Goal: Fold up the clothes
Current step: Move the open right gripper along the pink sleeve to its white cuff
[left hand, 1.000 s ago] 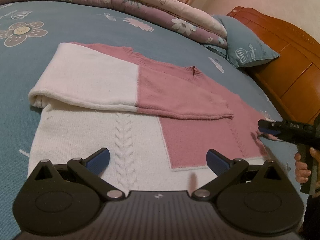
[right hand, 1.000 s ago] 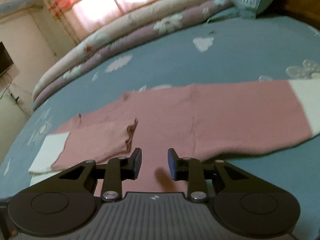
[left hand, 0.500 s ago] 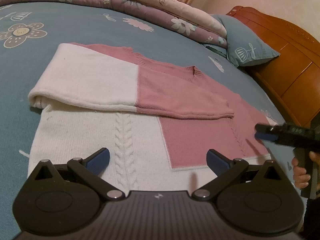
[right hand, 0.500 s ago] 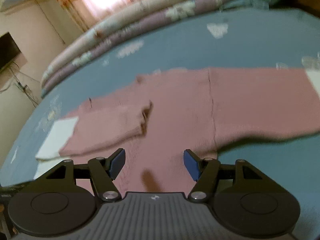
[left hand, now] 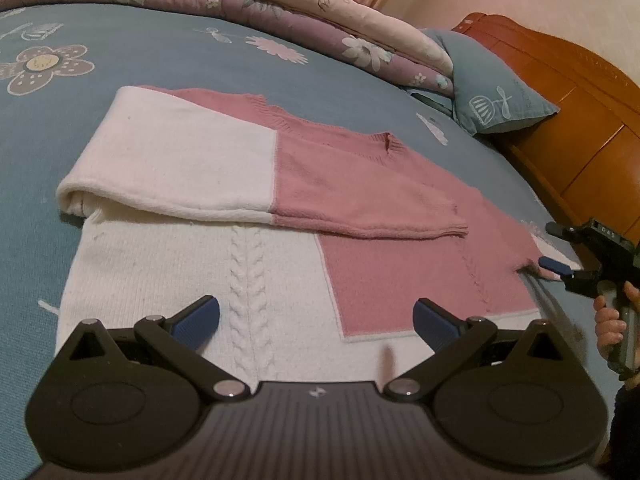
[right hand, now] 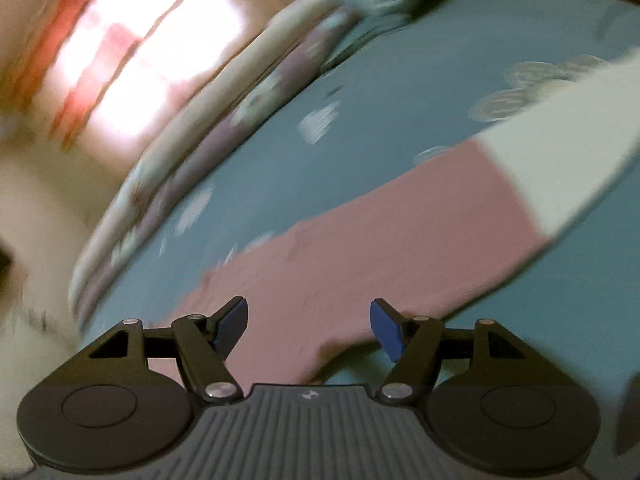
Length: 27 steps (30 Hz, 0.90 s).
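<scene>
A pink and white knit sweater (left hand: 248,248) lies flat on the blue bedsheet (left hand: 168,60). One sleeve (left hand: 224,176) is folded across its body. My left gripper (left hand: 316,316) hovers open over the white hem with nothing between its fingers. In the blurred right wrist view the other sleeve (right hand: 400,236) stretches out to the right, pink with a white cuff. My right gripper (right hand: 306,324) is over the pink part of that sleeve, its jaws opening and not pressing on the cloth. Seen from the left wrist, the right gripper (left hand: 554,247) sits at the sweater's right edge, held by a hand (left hand: 612,312).
A folded floral quilt (left hand: 280,12) lies along the far side of the bed. A blue pillow (left hand: 496,100) leans on the wooden headboard (left hand: 580,120) at the right. A bright curtained window (right hand: 152,44) shows in the right wrist view.
The right gripper's jaws went from nearly shut to wide apart. It rolled and slid right along the outstretched sleeve. The left gripper and the folded sleeve stayed put.
</scene>
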Tool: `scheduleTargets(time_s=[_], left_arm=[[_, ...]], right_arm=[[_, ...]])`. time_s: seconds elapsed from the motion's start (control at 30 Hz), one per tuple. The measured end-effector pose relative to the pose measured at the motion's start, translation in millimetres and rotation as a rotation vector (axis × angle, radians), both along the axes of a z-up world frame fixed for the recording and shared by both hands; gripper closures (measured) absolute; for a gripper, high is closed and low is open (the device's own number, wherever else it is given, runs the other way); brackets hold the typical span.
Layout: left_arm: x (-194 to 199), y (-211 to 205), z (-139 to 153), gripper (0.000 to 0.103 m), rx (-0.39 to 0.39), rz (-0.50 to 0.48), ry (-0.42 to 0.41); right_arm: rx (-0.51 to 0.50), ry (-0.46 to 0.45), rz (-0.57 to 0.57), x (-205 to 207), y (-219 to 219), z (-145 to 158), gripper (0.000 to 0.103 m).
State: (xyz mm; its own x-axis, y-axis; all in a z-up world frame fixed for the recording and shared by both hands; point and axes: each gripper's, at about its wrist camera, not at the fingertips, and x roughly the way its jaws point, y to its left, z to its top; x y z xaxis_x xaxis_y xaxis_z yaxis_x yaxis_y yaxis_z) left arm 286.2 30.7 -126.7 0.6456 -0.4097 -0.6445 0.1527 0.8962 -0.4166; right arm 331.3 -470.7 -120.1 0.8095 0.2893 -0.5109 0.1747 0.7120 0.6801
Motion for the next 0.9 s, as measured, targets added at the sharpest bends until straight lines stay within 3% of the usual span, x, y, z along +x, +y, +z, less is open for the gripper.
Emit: scheduleTargets(time_s=[0.2,0.37,0.53,0.7,0.9], left_arm=[[1,6,-1,0.001,-0.045,0.013,0.009],[0,5,0,0.001,-0.042,0.022,0.008],[0,2,0,0.001,-0.037,0.031,0.003],[-1,4,-1,0.001,-0.046,0.034,0.001],[0,4,-1,0.001,-0.052,0.035,0.0]], right_arm=[[0.329,-0.078,-0.279,-44,-93,-14,0.03],[0.329,-0.051,-0.435,-65,-132,-24,0.029],[0.285,0.035,-0.467,-60,-139,-28,0.028],[0.22,0.065,-0.468,-41,-133,-24,0.025],[0.295,0.044,-0.514,-33,-152,-36,0.025]])
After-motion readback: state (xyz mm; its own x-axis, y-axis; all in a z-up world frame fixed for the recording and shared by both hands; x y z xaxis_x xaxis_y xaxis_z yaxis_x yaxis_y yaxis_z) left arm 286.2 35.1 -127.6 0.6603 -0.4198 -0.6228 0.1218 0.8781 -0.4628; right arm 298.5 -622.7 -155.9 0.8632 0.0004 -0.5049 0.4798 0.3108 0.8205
